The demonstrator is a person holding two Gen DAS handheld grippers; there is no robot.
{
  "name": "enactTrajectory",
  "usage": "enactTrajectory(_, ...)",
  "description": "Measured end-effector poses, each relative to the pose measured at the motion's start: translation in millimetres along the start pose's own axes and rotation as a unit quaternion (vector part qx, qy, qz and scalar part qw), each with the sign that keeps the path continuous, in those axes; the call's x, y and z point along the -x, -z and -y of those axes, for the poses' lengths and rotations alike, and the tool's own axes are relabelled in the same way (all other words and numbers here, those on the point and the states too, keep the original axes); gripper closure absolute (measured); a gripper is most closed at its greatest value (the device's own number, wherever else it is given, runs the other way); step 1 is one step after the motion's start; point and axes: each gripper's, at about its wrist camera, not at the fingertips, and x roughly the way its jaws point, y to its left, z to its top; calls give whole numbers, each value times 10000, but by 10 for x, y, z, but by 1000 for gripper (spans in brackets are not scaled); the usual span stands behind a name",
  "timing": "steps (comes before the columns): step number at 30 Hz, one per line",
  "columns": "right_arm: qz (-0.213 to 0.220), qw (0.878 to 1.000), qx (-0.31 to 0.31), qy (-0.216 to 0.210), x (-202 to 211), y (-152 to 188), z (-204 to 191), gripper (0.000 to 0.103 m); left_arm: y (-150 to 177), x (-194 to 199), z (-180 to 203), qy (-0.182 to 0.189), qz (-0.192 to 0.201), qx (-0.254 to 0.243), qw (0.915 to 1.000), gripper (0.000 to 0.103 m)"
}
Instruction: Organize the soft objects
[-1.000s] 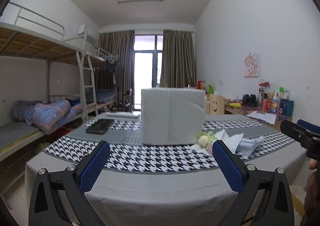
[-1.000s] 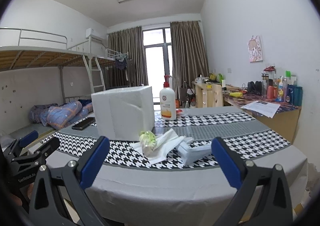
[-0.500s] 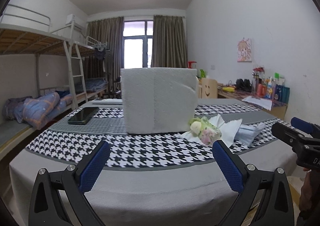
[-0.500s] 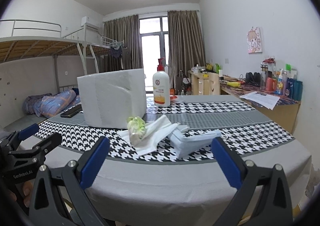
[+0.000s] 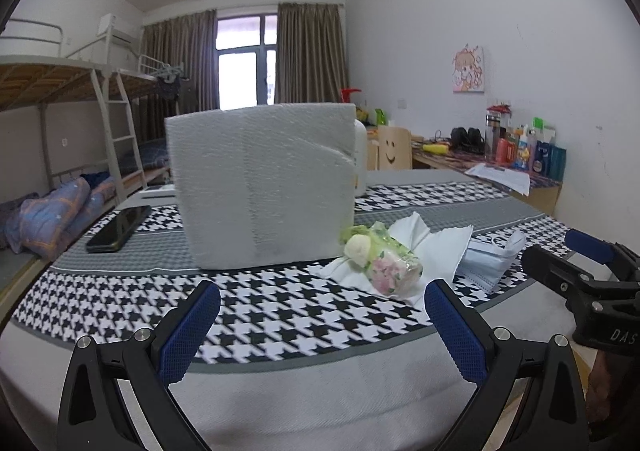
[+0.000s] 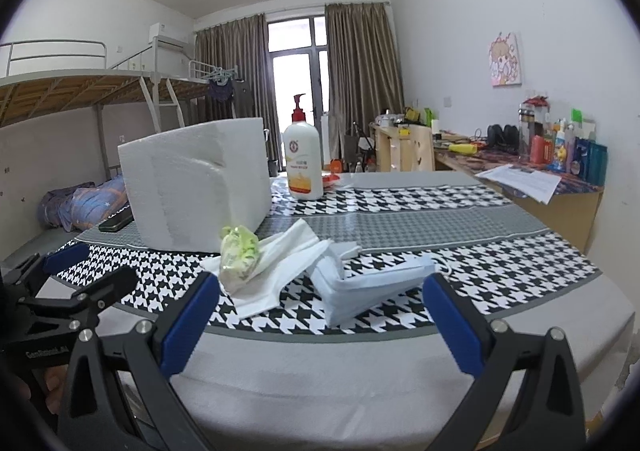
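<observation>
Face mask between open right gripper fingers, on table

A black phone is seen lying flat on the houndstooth-covered surface, left of a large white foam block. A white pump bottle with a red top is stood upright behind the block. Bunk beds are set along the left wall, and a cluttered desk along the right wall.
</observation>
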Motion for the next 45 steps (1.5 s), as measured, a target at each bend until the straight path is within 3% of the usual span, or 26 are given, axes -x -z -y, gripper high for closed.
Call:
enactTrajectory(16, -355, 9987, -367, -67, -329, -30, 333, 0, -155, -612, 271, 216, -784, -64, 9967, 1)
enactTrajectory(25, -476, 9976, -451, -236, -431, -41, 412, 0, -240, -879, 392, 78, -1218, -228, 9923, 9)
enactTrajectory(34, -607, 9968, -419, -308, -493, -54, 453, 0, -312, -1130, 486, 40, -1565, -97, 9876, 26)
enactTrajectory(40, -668, 9963, -402, -351, -528, -53, 469, 0, -312, -1254, 531, 59, -1733, -119, 9848, 46)
enactTrajectory(42, -696, 9962, -402, -345, -534, -47, 468, 0, -312, -1270, 528, 113, -1756, -97, 9844, 61)
enactTrajectory(45, -737, 9958, -403, -373, -541, -43, 456, 0, -316, -1297, 522, 133, -1771, -60, 9841, 70)
